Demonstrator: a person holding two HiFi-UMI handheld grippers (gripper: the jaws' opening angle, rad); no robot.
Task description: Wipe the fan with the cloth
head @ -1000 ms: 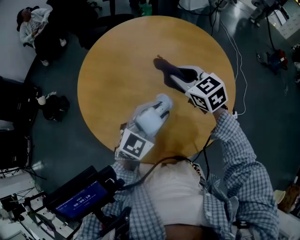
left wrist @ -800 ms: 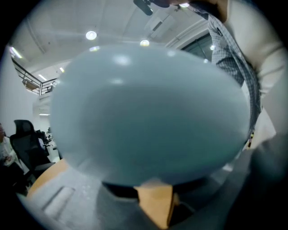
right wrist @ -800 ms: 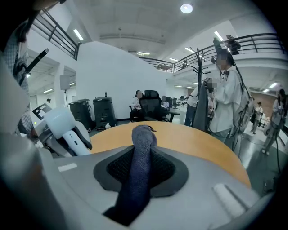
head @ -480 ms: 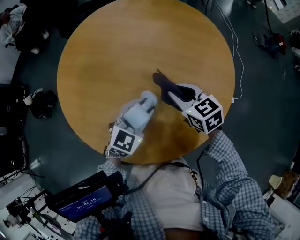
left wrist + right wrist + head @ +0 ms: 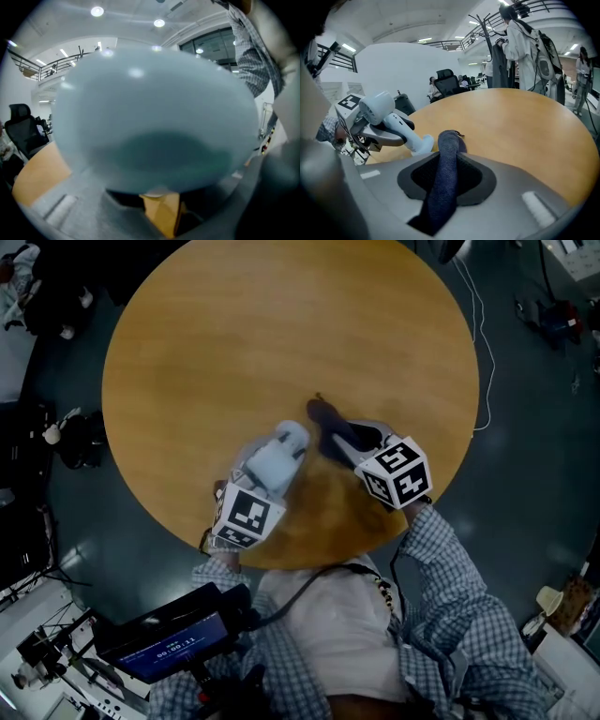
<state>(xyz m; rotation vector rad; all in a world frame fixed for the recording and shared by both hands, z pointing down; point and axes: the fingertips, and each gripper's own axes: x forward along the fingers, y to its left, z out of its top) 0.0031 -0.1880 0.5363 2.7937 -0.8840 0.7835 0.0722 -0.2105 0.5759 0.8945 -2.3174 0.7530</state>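
Note:
A small pale blue hand fan (image 5: 277, 457) sits in my left gripper (image 5: 270, 468), which is shut on it just above the round wooden table (image 5: 281, 334). In the left gripper view the fan's rounded head (image 5: 154, 117) fills nearly the whole picture. My right gripper (image 5: 345, 434) is shut on a dark blue cloth (image 5: 325, 420), whose end sticks out past the jaws right beside the fan. The right gripper view shows the cloth (image 5: 445, 178) running between the jaws, with the fan (image 5: 379, 110) to its left, close to the cloth's tip but apart from it.
Both grippers are over the table's near edge. A white cable (image 5: 483, 362) trails on the floor at the right. A device with a lit screen (image 5: 173, 638) hangs at the person's waist. Office chairs (image 5: 450, 82) and a coat rack (image 5: 525, 42) stand beyond the table.
Both grippers have come down toward the tabletop and drawn nearer to each other. The fan and the cloth stay held.

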